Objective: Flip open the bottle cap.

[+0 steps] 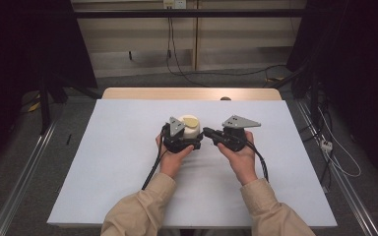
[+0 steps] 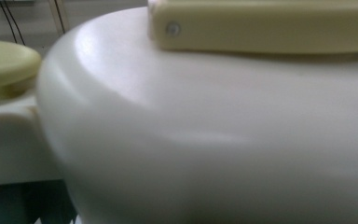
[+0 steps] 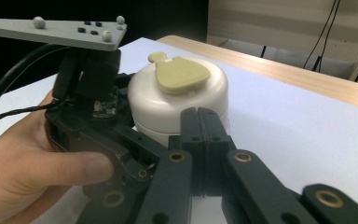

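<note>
Container (image 3: pixel 177 100) sits clamped in left gripper (image 1: pixel 181 140), just beyond right gripper (image 3: pixel 200 123) with jaws pressed together.

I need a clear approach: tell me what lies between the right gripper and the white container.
Nothing. In the right gripper view, the shut right gripper sits just in front of the white container, with no other object between them.

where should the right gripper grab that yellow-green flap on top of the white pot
By the narrow tip of the yellow-green flap, coming from above on the side facing the right gripper. The flap lies flat on the white pot, wide at the back and tapering, so thin shut jaws would have to open and pinch its edge. The left gripper seems to steady the pot.
</note>
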`<move>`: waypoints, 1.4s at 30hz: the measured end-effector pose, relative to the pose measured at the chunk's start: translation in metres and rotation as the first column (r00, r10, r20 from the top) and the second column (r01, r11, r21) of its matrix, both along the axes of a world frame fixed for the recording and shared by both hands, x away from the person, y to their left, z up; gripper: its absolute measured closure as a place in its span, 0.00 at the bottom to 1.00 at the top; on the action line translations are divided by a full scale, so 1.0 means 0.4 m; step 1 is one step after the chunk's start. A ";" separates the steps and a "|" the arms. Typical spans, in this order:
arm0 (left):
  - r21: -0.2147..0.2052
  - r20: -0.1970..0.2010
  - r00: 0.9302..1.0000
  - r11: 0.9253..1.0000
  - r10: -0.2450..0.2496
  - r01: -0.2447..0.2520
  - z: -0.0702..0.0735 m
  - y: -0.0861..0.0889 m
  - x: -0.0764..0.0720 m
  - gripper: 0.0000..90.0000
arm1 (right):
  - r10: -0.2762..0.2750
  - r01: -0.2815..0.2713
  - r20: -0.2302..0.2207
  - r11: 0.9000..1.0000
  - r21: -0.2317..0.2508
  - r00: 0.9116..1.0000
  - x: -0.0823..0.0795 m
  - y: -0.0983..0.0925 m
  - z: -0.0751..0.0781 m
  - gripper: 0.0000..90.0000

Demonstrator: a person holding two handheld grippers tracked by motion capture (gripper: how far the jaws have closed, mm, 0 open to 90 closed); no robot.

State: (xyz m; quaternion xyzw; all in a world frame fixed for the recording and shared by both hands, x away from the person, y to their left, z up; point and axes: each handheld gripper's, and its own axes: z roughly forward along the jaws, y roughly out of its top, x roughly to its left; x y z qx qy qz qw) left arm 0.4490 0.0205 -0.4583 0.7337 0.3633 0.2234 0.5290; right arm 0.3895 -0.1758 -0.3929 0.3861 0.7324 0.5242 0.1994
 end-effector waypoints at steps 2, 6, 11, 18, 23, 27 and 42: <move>-0.001 -0.002 1.000 1.000 0.002 -0.002 0.000 0.000 0.000 0.06 | -0.001 0.001 0.002 1.000 -0.001 1.000 0.002 0.002 0.002 1.00; -0.006 -0.003 1.000 1.000 0.005 -0.005 0.000 -0.002 -0.001 0.06 | 0.000 0.000 0.001 1.000 -0.005 1.000 0.009 0.004 0.006 1.00; -0.009 -0.002 1.000 1.000 0.005 -0.005 0.000 -0.002 -0.001 0.06 | 0.000 -0.001 -0.004 1.000 -0.020 1.000 0.017 0.009 0.010 1.00; -0.008 -0.001 1.000 1.000 0.006 -0.006 0.000 -0.002 -0.001 0.06 | -0.009 0.009 -0.007 0.999 -0.050 1.000 0.028 0.022 0.008 1.00; -0.007 0.000 1.000 1.000 0.007 -0.007 0.000 -0.002 -0.002 0.06 | -0.003 0.003 -0.002 0.999 -0.046 1.000 0.034 0.030 0.004 1.00; -0.006 0.000 1.000 1.000 0.007 -0.007 0.000 -0.002 -0.002 0.06 | -0.006 0.006 0.001 0.999 -0.052 1.000 0.038 0.033 0.002 1.00; -0.004 0.000 1.000 1.000 0.007 -0.007 0.000 -0.002 -0.001 0.06 | 0.015 -0.016 -0.008 0.998 -0.056 1.000 0.047 0.042 0.012 1.00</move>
